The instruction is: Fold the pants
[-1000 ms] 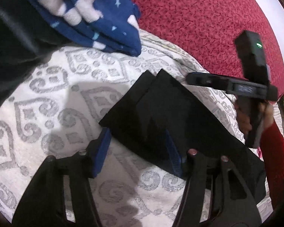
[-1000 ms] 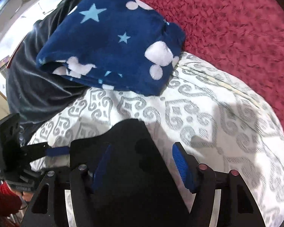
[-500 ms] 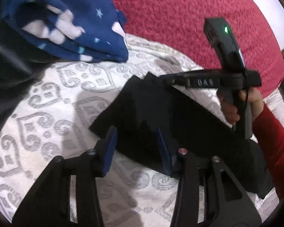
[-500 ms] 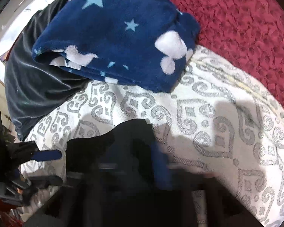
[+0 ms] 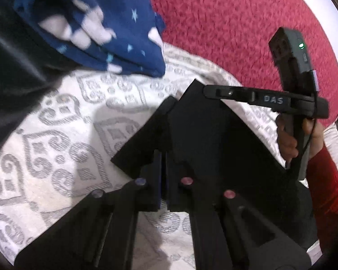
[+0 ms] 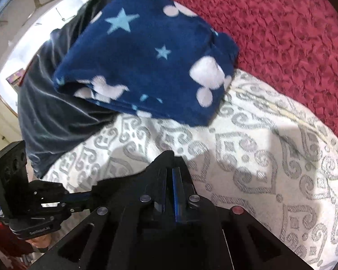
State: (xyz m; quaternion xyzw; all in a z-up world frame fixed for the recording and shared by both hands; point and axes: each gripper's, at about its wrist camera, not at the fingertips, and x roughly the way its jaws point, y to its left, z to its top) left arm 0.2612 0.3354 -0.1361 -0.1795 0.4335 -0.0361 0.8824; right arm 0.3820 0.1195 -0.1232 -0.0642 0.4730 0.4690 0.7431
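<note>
The bed takes up nearly everything, spread with a white coverlet [image 5: 56, 139] patterned in grey scrolls, and a deep red blanket [image 5: 236, 22] fills the upper right of both views. Toward the upper left a dark grey velvety cover [image 6: 56, 117] lies heaped, with a folded navy fleece [image 6: 142, 67] printed with stars and white blobs resting on top of it. The black pants [image 5: 214, 139] lie on the coverlet at the centre of the left wrist view, running toward the lower right, already narrowed to a flat, sharp-edged shape with one layer lying over another, so I'd judge the first folds are made. What seems left is at least one more fold to bring the cloth down to a compact stack, then pressing it flat. Both hands look set for that: the left gripper [image 5: 163, 166] has its jaws drawn together on the near edge of the pants at lower centre, and the right gripper [image 6: 169, 180] likewise has its jaws closed with black cloth between them, at the far corner. In the left wrist view the right gripper reaches in from the right edge to that pointed upper corner. The fabric is so dark that I can't count how many layers each pinch holds.
</note>
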